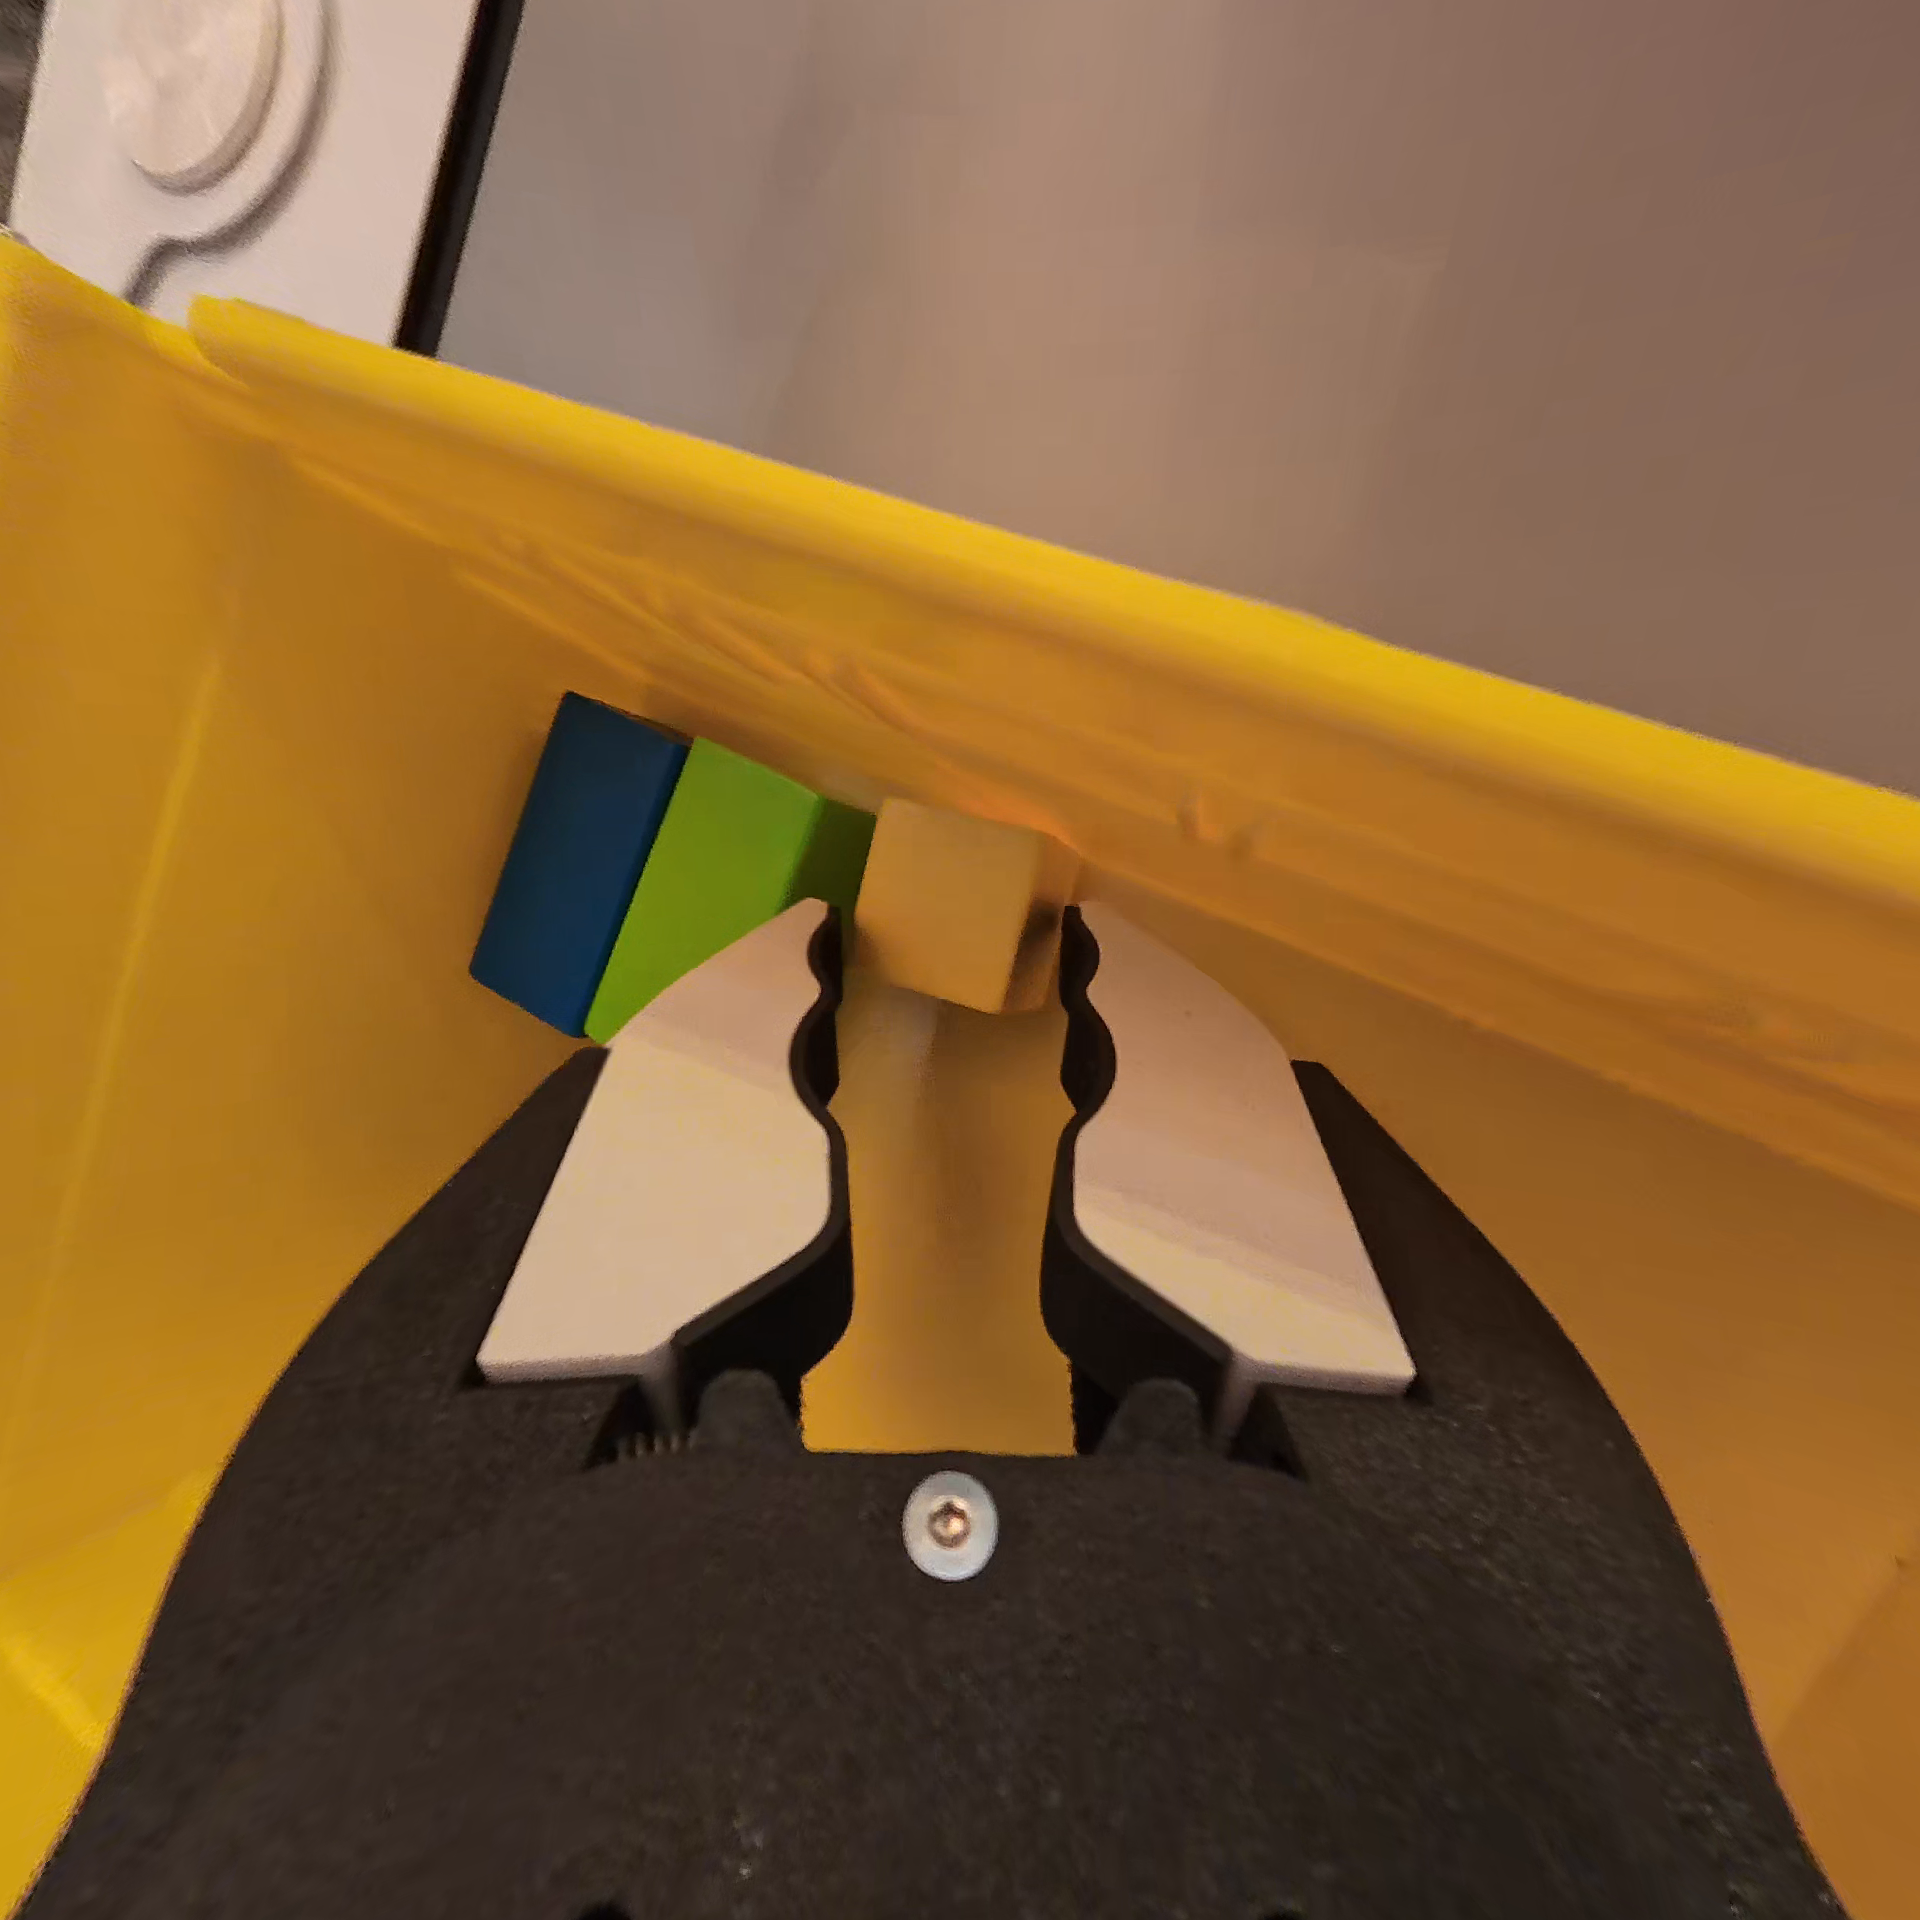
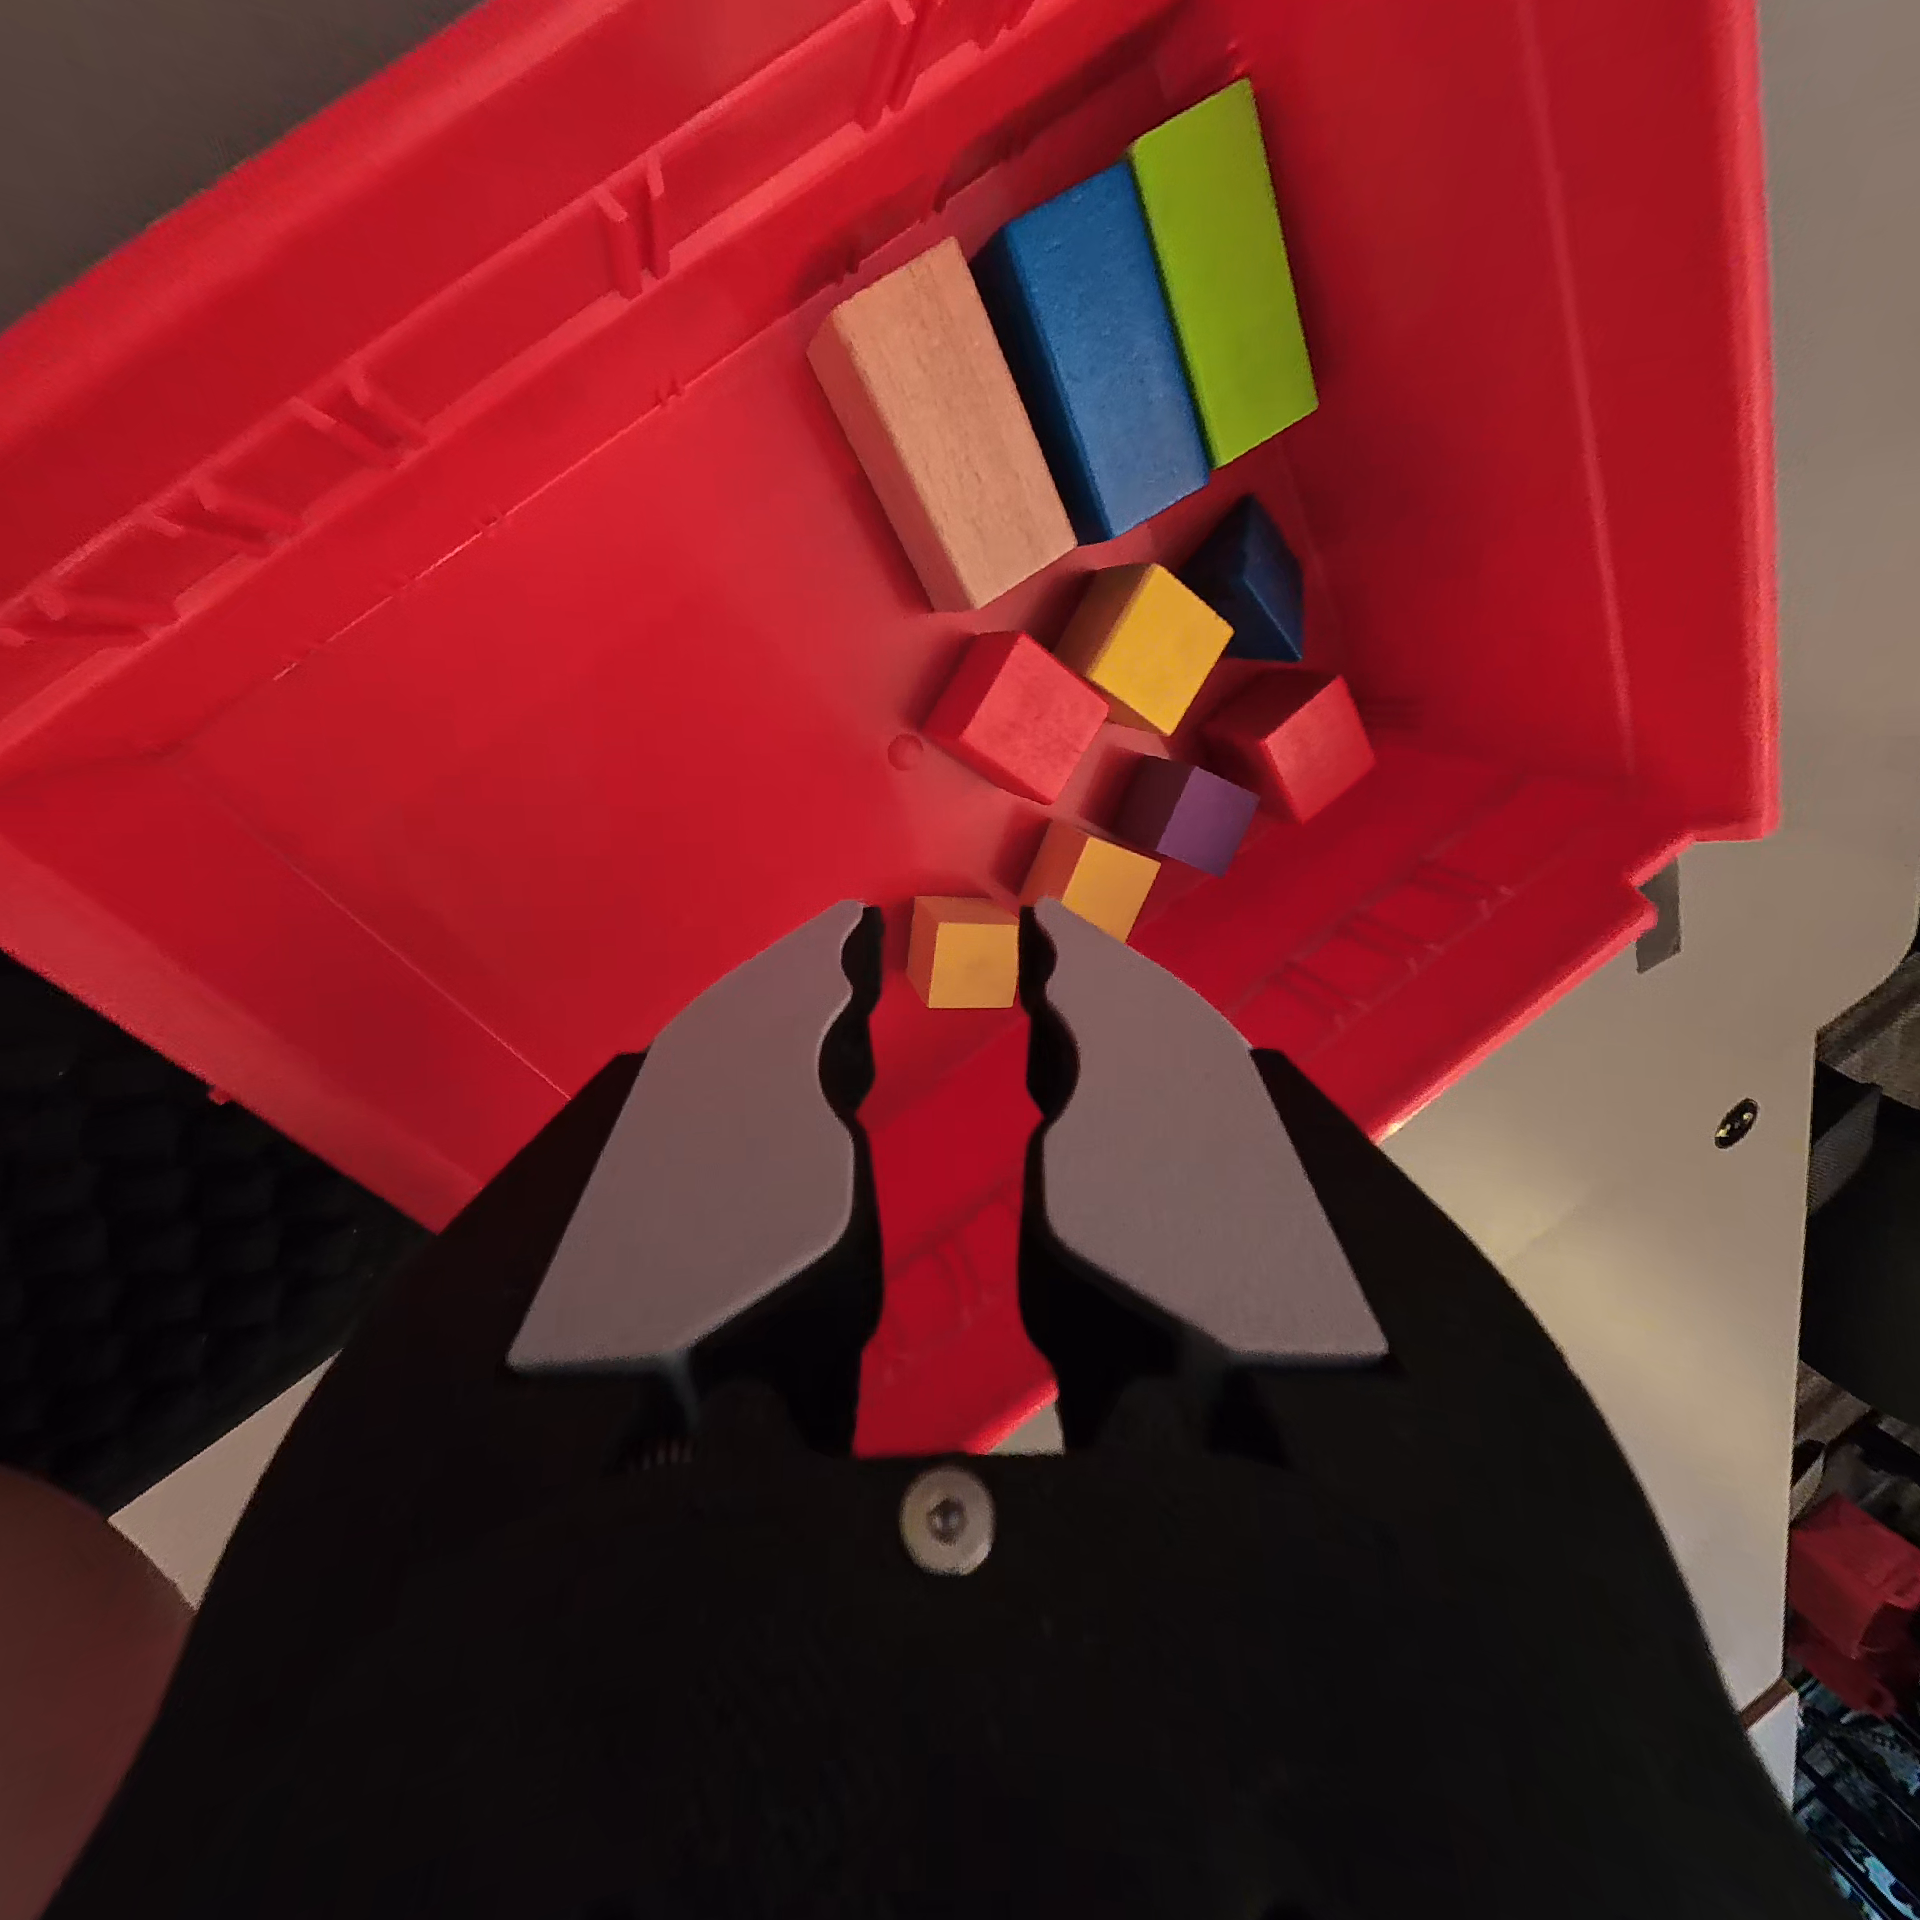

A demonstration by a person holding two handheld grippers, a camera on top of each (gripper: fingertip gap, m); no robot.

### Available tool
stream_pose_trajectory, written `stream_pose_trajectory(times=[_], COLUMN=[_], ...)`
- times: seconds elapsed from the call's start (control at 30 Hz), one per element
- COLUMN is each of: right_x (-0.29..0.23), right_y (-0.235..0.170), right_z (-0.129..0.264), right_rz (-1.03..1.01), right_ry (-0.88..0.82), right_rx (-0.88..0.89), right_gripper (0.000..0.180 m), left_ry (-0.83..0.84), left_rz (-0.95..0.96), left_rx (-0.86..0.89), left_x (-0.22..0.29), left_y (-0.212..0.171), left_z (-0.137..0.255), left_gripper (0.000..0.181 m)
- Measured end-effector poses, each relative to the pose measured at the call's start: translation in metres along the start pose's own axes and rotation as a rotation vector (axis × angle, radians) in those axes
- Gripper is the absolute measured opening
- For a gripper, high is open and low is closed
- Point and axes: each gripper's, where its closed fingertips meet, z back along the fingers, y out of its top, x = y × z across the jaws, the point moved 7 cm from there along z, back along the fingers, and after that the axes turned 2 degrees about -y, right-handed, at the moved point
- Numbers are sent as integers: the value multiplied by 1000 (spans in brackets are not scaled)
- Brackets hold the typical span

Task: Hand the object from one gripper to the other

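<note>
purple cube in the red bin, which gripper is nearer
Right. The right gripper is over the red bin, just short of the purple cube; the left gripper is in a yellow bin.

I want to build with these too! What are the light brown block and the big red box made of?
The light brown block looks like bare, unpainted wood: fine grain lines run along its top. The red box looks like moulded plastic, smooth and slightly shiny, with thin stiffening ribs along its rim. The blue block beside the brown one is probably wood too, under matt paint, though the paint hides any grain.

Both grippers [image 1: 948, 914] [image 2: 951, 914] slightly parted.
</note>
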Motion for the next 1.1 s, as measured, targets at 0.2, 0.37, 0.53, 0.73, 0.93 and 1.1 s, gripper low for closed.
stream_pose_trajectory(times=[0.2,0.37,0.53,0.73,0.93,1.1], right_x=[-1,-1,-1,4,3,-77], right_y=[-1,-3,-3,-2,39,128], right_z=[0,-3,-4,5,57,92], right_rz=[-3,-3,-4,-20,39,457], right_ry=[12,26,25,-31,-289,-229], right_rx=[0,-20,-18,-9,212,719], right_gripper=[26,26,25,22,22,37], left_ry=[2,-8,-5,103,-10,-304], left_rz=[18,19,20,34,134,-51], left_rx=[-21,-32,-43,-33,275,487], left_x=[-1,0,-1,-13,-7,44], left_y=[-1,-2,-3,1,32,66], left_z=[-3,0,2,25,100,147], left_gripper=[39,39,38,37,36,36])
